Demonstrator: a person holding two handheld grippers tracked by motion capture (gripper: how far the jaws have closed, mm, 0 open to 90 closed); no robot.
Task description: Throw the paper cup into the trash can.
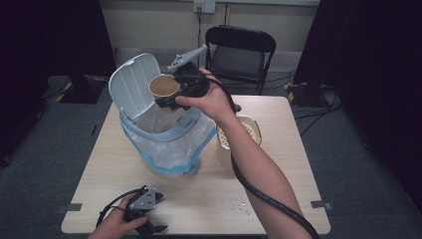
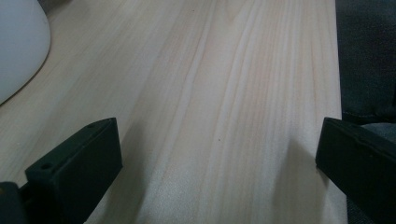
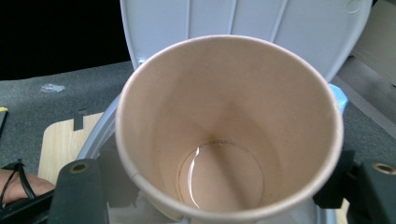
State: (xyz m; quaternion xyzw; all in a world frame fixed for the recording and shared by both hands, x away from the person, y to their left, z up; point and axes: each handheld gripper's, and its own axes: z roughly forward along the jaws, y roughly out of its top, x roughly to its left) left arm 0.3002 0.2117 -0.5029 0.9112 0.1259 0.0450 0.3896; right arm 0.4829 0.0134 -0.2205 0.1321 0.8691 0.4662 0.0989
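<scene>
Holding paper cup (image 1: 164, 87) over bin (image 1: 164, 142)

No text, label, brand, number or sign can be read anywhere in these views. The paper cup (image 3: 229, 126), the bin lid (image 1: 133, 84) and the tabletop (image 2: 224, 93) all show plain, unmarked surfaces.
</scene>
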